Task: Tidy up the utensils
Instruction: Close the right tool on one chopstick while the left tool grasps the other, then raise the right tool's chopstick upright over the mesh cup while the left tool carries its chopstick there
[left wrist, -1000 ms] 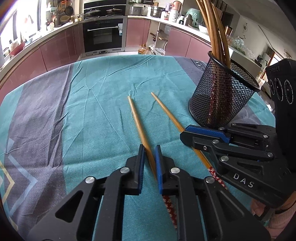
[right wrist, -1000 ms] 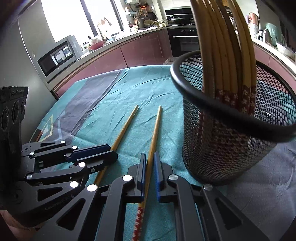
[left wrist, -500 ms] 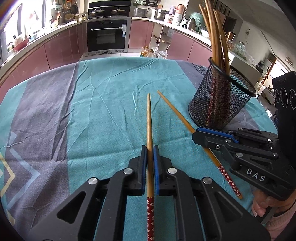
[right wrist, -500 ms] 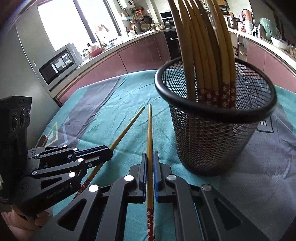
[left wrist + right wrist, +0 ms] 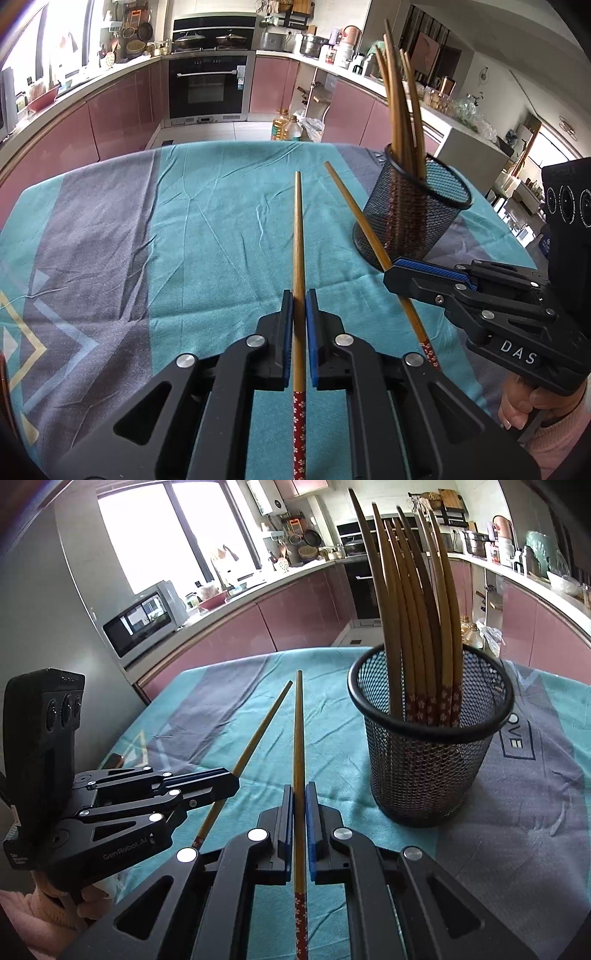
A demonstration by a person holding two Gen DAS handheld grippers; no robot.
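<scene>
Holding one chopstick (image 5: 298,236) clamped in our left gripper (image 5: 299,325) and another (image 5: 298,738) in our right gripper (image 5: 299,805), both above the tabletop (image 5: 110,240), we judge only these two remain outside the basket (image 5: 430,760)

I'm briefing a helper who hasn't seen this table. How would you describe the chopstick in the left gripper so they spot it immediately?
On the teal and grey tablecloth stands a black mesh cup full of chopsticks. Beside it, two loose chopsticks are each clamped in a black gripper. The one you want is in the left gripper, farther from the cup than the right gripper's chopstick.
</scene>
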